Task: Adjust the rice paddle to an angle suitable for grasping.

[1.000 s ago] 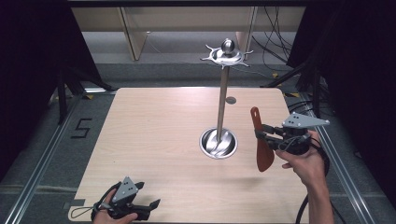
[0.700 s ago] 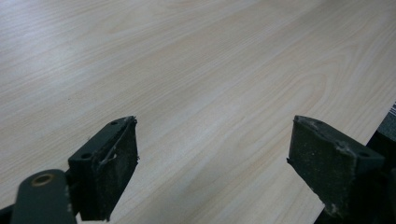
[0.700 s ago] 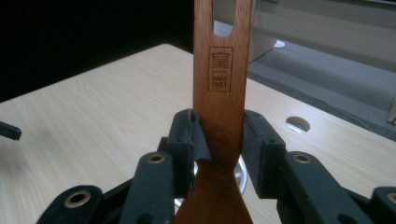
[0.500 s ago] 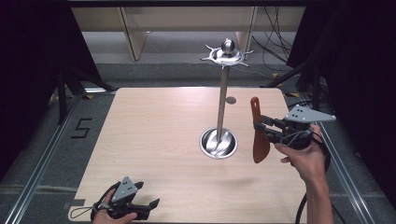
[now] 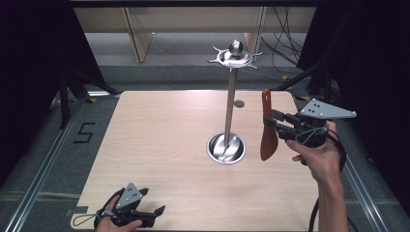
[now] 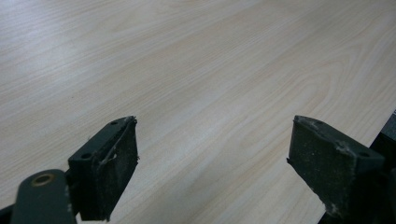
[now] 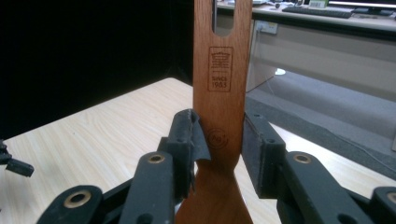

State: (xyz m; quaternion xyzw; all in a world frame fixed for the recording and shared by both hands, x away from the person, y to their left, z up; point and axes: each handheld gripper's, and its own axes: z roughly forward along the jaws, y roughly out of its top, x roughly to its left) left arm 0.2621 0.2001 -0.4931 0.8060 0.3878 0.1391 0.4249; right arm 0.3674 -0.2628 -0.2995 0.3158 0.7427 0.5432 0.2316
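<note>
Item: wooden spatula (image 5: 268,130), handle up, blade down, lifted clear of the worktop (image 5: 159,145) near its right edge, just beside the metal hanging stand (image 5: 231,96).

Progress: you have the spatula picked up and upright; by my reading, hanging it is what is left. The slot at the handle's top is not yet on any of the hooks around the stand's crown (image 5: 234,56), which sits higher than the handle end.

Right gripper (image 7: 218,140): partly closed, both pads pressed on the flat handle just above the blade.

Left gripper (image 6: 212,163): jaws wide apart, nothing between them, resting low at the worktop's near left corner.
</note>
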